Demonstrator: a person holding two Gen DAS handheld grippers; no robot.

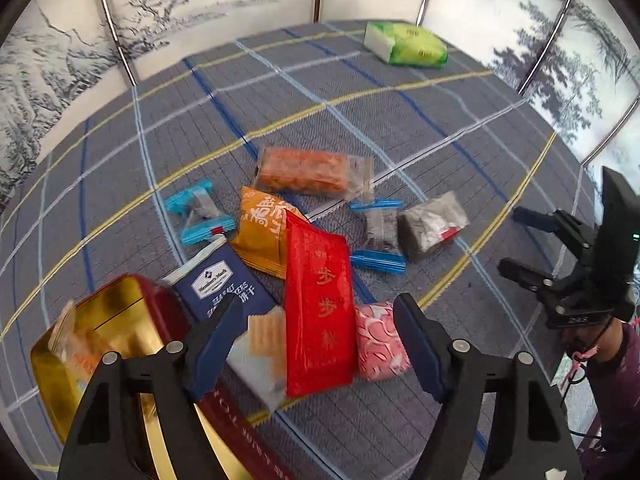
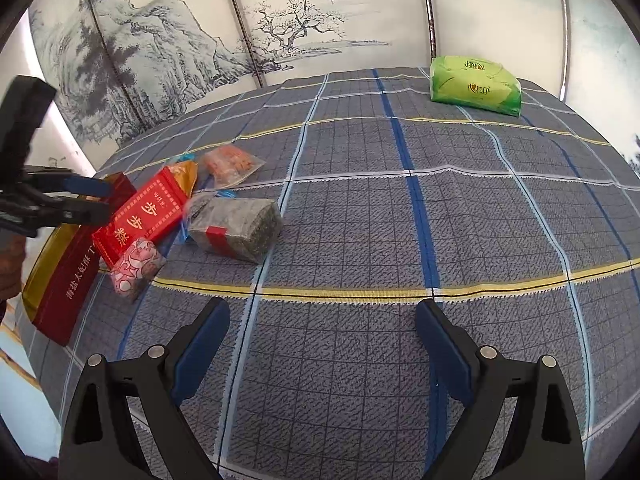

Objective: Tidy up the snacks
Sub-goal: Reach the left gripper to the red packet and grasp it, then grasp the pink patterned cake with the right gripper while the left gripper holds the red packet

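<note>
Snack packets lie heaped on the checked cloth (image 1: 400,120). My left gripper (image 1: 316,308) hovers open over the heap, its fingers on either side of a long red packet (image 1: 320,340) without touching it. Close by lie a pink packet (image 1: 378,340) and a navy cracker packet (image 1: 224,284). At its left stands an open red tin (image 1: 120,320) with a gold inside, holding a small packet (image 1: 68,340). My right gripper (image 2: 322,312) stands open above bare cloth, to the right of a grey-brown block pack (image 2: 236,224).
Farther back lie an orange packet (image 1: 260,232), a clear pack of orange snacks (image 1: 308,172) and two blue-ended sweets (image 1: 200,212) (image 1: 378,236). A green tissue pack (image 2: 476,86) sits at the far edge. Painted screens (image 2: 200,60) enclose the table.
</note>
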